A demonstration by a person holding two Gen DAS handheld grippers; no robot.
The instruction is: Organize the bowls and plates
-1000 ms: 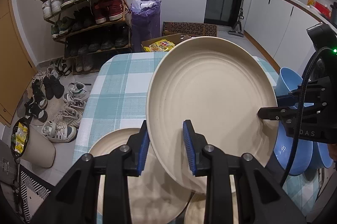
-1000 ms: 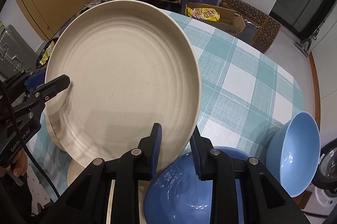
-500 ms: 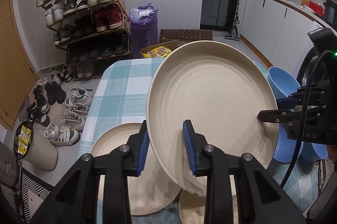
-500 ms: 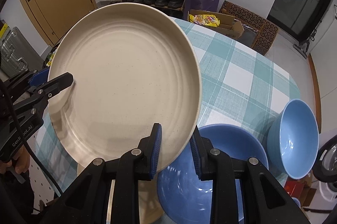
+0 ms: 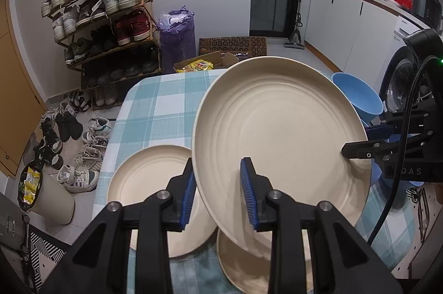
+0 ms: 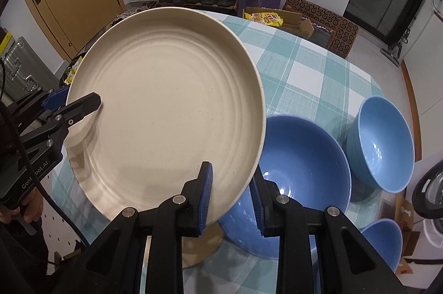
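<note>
A large cream plate [image 5: 279, 144] is held tilted above the table by both grippers. My left gripper [image 5: 218, 194] is shut on its near rim; my right gripper [image 6: 231, 195] is shut on the opposite rim of the plate [image 6: 166, 114]. The right gripper also shows in the left wrist view [image 5: 360, 147], the left one in the right wrist view [image 6: 80, 106]. Below lie two more cream plates, one at the left [image 5: 149, 183] and one under the held plate [image 5: 243, 263]. Blue bowls stand on the right: a large one [image 6: 304, 166], a smaller one [image 6: 384, 139] and a third [image 6: 384, 241].
The table has a teal checked cloth [image 5: 155, 106]. Beyond it stand a shoe rack [image 5: 102, 17], a purple bag [image 5: 177, 36] and cardboard boxes [image 5: 218, 61] on the floor. Shoes [image 5: 77, 144] lie beside the table's left edge. A washing machine [image 5: 398, 83] is at the right.
The held plate has risen with both grippers; the table and the plates and bowls on it now sit lower and farther, with more of them showing.
</note>
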